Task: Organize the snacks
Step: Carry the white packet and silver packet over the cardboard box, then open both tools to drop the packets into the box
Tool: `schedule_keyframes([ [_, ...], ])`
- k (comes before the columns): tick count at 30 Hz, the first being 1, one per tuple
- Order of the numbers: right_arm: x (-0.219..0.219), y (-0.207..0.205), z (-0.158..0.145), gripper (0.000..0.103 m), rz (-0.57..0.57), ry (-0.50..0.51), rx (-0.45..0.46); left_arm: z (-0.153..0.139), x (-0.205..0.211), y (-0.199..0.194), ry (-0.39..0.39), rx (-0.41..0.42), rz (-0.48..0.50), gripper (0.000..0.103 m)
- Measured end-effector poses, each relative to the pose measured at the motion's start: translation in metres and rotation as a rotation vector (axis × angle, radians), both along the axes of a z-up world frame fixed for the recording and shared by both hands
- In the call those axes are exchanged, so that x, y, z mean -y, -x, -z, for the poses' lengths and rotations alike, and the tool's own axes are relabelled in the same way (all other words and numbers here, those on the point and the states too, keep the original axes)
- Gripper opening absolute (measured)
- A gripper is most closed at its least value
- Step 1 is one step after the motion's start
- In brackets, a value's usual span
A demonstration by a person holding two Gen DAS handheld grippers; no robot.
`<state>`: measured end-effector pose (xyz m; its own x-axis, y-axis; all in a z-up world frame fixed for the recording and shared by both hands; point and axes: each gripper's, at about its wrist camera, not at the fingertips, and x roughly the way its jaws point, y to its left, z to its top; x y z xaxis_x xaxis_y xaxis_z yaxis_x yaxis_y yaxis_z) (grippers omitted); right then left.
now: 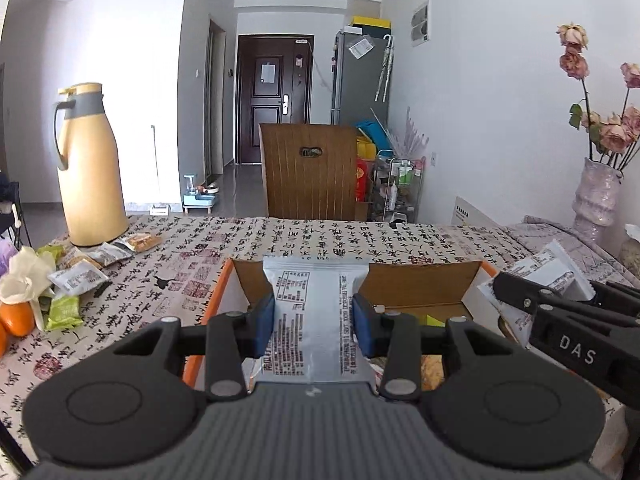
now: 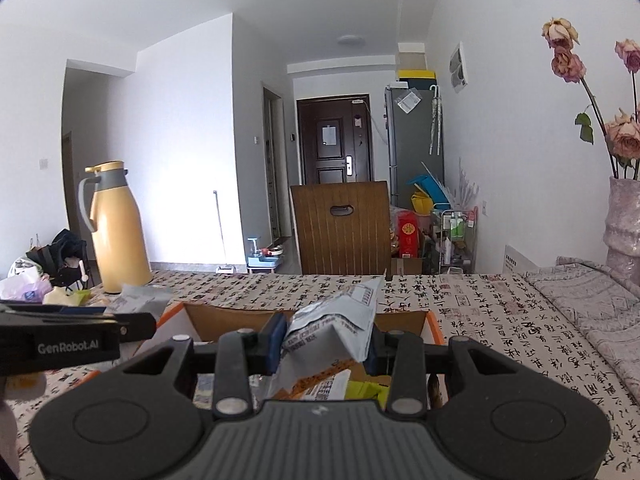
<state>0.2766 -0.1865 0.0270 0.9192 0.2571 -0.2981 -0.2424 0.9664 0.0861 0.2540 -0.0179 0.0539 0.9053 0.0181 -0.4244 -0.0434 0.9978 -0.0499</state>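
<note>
My left gripper (image 1: 314,322) is shut on a flat silver snack packet (image 1: 316,304) and holds it above the open cardboard box (image 1: 416,284) with orange edges. My right gripper (image 2: 324,344) is shut on a crumpled silver snack packet (image 2: 340,320), also above the box (image 2: 208,322). In the left wrist view the right gripper (image 1: 560,308) shows at the right with its packet (image 1: 548,268). In the right wrist view the left gripper (image 2: 76,336) shows at the left. Snack packets (image 2: 332,390) lie inside the box. Loose packets (image 1: 80,272) lie on the table at the left.
A yellow thermos jug (image 1: 88,168) stands at the table's far left. Oranges (image 1: 16,318) and a white bag lie at the left edge. A vase of dried roses (image 1: 596,200) stands at the right. A wooden chair (image 1: 312,172) is behind the table.
</note>
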Motion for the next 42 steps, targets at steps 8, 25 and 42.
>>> schedule_keyframes([
  [8, 0.002, -0.007, 0.015, 0.037, -0.017, -0.01, -0.039, 0.017, -0.008, -0.008, 0.042, -0.023, 0.006, 0.042],
  [25, 0.012, 0.0, 0.016, 0.103, 0.036, -0.035, -0.049, 0.008, -0.016, 0.006, 0.052, 0.056, -0.079, 0.103],
  [42, 0.01, 0.034, -0.009, 0.103, 0.036, -0.001, -0.005, -0.015, -0.015, 0.038, 0.062, 0.069, -0.076, 0.103],
])
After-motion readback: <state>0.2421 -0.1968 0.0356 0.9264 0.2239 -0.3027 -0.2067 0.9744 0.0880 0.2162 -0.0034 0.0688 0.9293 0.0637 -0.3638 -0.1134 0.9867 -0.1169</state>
